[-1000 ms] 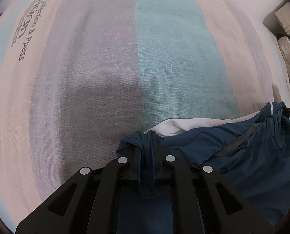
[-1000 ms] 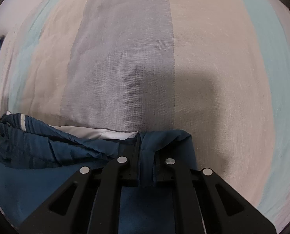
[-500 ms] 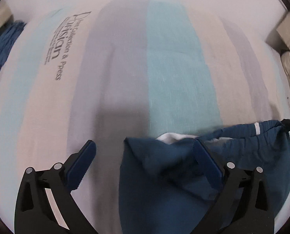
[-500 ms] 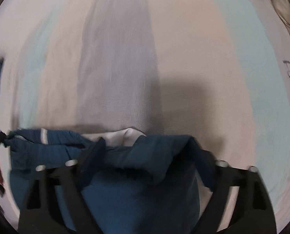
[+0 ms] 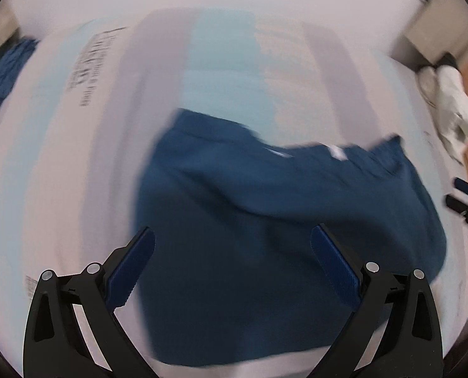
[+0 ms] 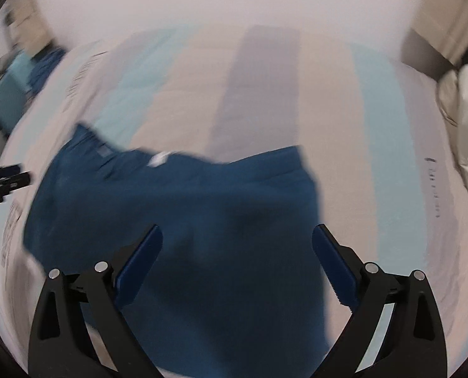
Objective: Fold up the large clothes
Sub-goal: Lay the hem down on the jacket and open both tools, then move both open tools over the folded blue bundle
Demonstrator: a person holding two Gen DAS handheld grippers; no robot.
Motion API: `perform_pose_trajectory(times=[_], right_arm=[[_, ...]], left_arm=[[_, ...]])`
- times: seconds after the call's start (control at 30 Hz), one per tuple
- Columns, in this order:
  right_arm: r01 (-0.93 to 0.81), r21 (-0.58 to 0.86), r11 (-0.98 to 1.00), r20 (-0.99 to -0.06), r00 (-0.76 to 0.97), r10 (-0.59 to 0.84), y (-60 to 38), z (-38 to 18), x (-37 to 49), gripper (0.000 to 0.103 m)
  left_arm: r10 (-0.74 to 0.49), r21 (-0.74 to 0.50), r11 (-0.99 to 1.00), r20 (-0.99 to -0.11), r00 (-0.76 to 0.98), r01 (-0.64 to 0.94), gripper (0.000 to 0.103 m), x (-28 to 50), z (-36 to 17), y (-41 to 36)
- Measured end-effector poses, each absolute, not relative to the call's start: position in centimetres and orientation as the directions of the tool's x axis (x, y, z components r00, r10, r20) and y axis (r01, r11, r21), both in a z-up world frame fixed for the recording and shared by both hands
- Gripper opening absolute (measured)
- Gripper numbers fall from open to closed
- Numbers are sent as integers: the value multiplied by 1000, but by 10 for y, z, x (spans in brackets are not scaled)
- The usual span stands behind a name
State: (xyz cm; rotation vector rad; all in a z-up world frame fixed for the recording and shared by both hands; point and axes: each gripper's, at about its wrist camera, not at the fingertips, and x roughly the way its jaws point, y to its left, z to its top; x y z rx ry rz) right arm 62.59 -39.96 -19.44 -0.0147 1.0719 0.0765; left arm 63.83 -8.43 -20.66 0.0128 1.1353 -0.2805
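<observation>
A dark blue garment point(image 5: 265, 195) lies folded on the pastel striped bed sheet point(image 5: 218, 63), its white-trimmed waistband edge at the far side; both views are motion-blurred. My left gripper point(image 5: 232, 231) hangs open above the garment's left part, nothing between its blue pads. My right gripper point(image 6: 237, 230) is above the same blue garment point(image 6: 186, 208), over its right part; its jaws are opening, wide apart and off the cloth. The right gripper's tips point(image 5: 464, 198) show at the right edge of the left wrist view, and the left gripper's tips point(image 6: 4, 179) at the left edge of the right wrist view.
A white bundle of cloth point(image 5: 454, 110) lies off the bed's right side by a wooden floor; it shows again as white cloth point(image 6: 467, 119). A heap of blue clothes point(image 5: 7, 69) sits at the far left corner. Printed lettering point(image 5: 89, 66) marks the sheet's left strip.
Both grippers were shut on the blue garment's far edge. They let go, opened wide, and pulled up and back, so more of the garment and bed is in view.
</observation>
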Motion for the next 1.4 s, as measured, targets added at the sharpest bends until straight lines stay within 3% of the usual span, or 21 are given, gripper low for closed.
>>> perform_pose_trajectory(times=[0.17,0.3,0.57,0.87,1.2,1.4], right_arm=[[-149,-33,988,-878,477,43,-357,-226,610,92],[-121,-26,992,-900,435,30,-361,-263,619,92],[-115,-37,993,-919,395,12,-369,-304,634,94],[-95,-35,995,-927,375,4,-368,-315,643,96],[-76,25,997,-918,393,53,-352,-262,626,96],[-57,36,998,-926,373,55,-331,-273,617,96]], left_arm=[[-261,-142,943,-878,402,301,97,623,-222,-143],[-221,-102,945,-900,375,311,98,642,-257,-170],[-143,-30,945,-934,327,326,98,652,-312,-175],[-138,-18,941,-932,336,337,98,648,-313,-174],[-96,-32,981,-938,334,192,97,623,-278,-32],[-306,-291,951,-932,195,104,98,627,-305,25]])
